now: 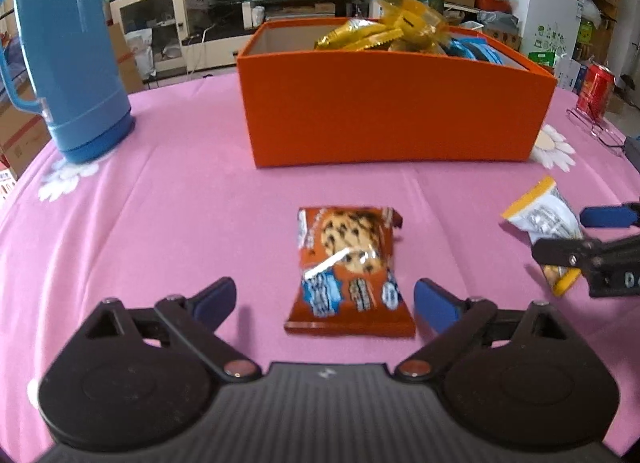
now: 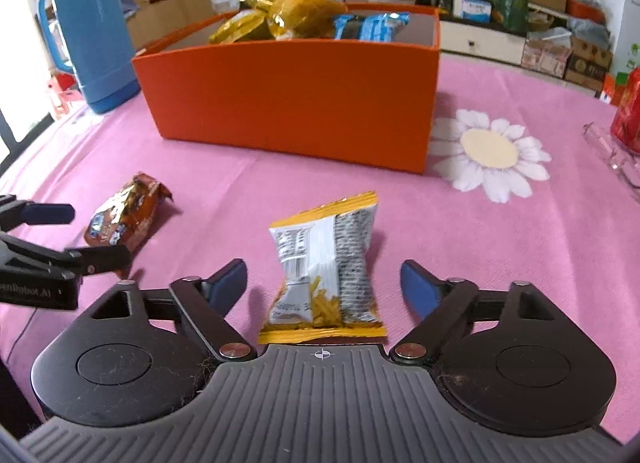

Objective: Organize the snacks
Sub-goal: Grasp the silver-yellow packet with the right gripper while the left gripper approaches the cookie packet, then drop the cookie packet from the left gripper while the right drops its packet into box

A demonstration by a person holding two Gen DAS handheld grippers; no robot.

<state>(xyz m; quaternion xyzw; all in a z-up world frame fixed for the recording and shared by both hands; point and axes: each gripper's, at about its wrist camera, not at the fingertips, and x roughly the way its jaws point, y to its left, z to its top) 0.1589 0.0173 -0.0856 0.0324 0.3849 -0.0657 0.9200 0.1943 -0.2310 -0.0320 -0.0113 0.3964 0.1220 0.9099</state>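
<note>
A brown cookie packet [image 1: 348, 267] lies flat on the pink tablecloth, between the open fingers of my left gripper [image 1: 324, 301]. It also shows in the right wrist view [image 2: 124, 219]. A yellow and white snack packet [image 2: 326, 269] lies between the open fingers of my right gripper [image 2: 322, 283], and shows in the left wrist view [image 1: 540, 223]. Neither packet is gripped. An orange box [image 1: 392, 103] behind them holds gold and blue snack packets [image 2: 304, 19].
A tall blue thermos [image 1: 68, 51] stands at the left of the box. A red can [image 1: 596, 91] and a pair of glasses [image 1: 600, 129] sit at the right. The table edge curves away on both sides, with cluttered shelves beyond.
</note>
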